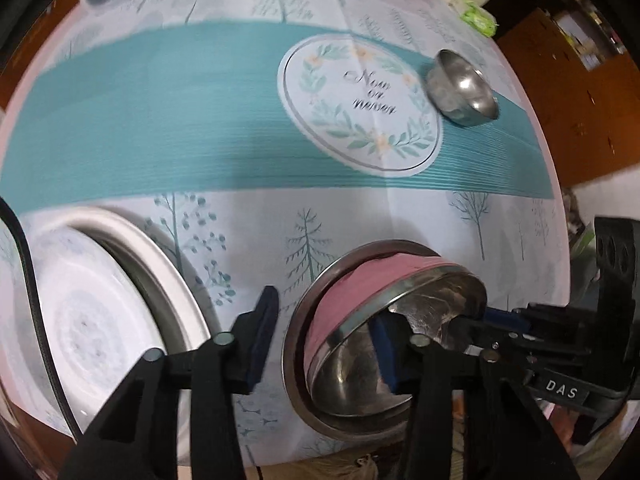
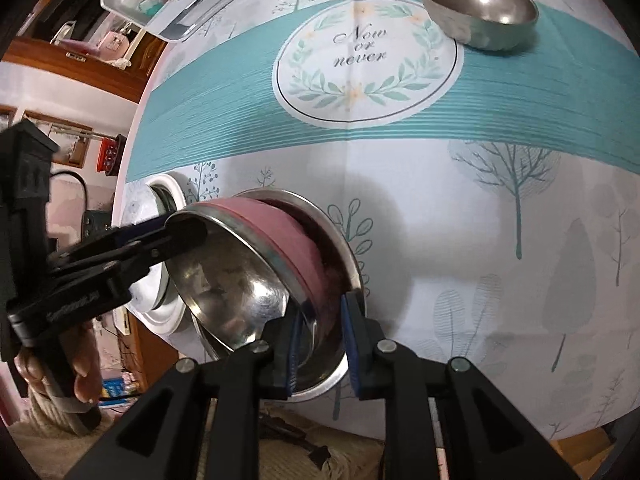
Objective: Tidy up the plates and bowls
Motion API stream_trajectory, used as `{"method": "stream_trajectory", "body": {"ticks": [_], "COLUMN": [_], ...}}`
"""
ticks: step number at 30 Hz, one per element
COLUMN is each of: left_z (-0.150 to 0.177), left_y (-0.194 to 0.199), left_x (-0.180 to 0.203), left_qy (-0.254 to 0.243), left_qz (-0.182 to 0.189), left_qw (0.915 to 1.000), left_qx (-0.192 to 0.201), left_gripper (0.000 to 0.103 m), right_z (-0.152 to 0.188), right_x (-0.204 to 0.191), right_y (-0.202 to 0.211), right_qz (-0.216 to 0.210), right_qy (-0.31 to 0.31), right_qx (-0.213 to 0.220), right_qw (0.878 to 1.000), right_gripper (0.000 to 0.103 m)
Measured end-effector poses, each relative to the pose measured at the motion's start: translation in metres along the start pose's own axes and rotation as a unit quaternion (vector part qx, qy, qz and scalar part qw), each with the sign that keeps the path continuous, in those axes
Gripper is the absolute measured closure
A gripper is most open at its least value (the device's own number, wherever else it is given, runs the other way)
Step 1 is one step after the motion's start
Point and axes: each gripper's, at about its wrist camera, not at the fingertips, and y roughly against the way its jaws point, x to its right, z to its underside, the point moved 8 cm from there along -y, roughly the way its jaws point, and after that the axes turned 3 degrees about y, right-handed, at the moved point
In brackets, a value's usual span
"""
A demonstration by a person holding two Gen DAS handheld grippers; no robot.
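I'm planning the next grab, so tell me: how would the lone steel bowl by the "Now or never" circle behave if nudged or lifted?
The lone steel bowl looks polished, so it would probably slide on the tablecloth rather than tip. Its walls look thin, so it is likely light and stiff. The smooth rim may slip in jaws.

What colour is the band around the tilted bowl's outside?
Pink, below a steel rim, on the tilted bowl; clearest in the right wrist view.

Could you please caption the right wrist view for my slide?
Right hand-held gripper straddles the steel plate's rim while a tilted pink bowl leans on it.
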Motion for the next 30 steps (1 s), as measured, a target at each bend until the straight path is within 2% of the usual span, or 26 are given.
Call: {"method": "stream_trajectory", "body": {"ticks": [3, 7, 9, 13, 15, 18, 30], "left_z": [0.000, 0.000, 0.000, 0.000, -0.001, -0.001, 0.005], "left_y": [-0.010, -0.019, -0.021, -0.022, -0.018, -0.011, 0.008], "left_x": [-0.005, -0.005, -0.003, 0.002, 0.003, 0.006, 0.012], "left_qy": [0.023, 0.025, 0.014, -0.028, -0.042, -0.051, -0.065], "left_qz": [0.010, 0.009, -0.002, -0.049, -0.063, -0.065, -0.064], "left_qw": [0.9996, 0.9993, 0.9996, 0.9983, 0.9971, 0.9966, 0.9955], "left_qx": [-0.015, -0.026, -0.026, -0.014, -0.007, 0.005, 0.026], "left_gripper": [0.065, 0.065, 0.065, 0.064, 0.058, 0.045, 0.041], "right_z": [0.001, 0.002, 0.002, -0.001, -0.004, -0.005, -0.003], "right_x": [0.001, 0.003, 0.002, -0.002, -0.003, -0.003, -0.004], "right_y": [-0.003, -0.004, -0.003, 0.002, 0.005, 0.005, 0.003], "right_qz": [-0.017, -0.027, -0.021, 0.013, 0.037, 0.036, 0.040], "right_qy": [-0.020, -0.035, -0.031, -0.006, 0.010, 0.013, 0.020], "right_qx": [-0.009, -0.015, -0.014, -0.001, 0.008, 0.007, 0.007], "right_qw": [1.000, 0.999, 0.999, 1.000, 0.999, 0.999, 0.999], "right_gripper": [0.083, 0.084, 0.083, 0.083, 0.083, 0.083, 0.083]}}
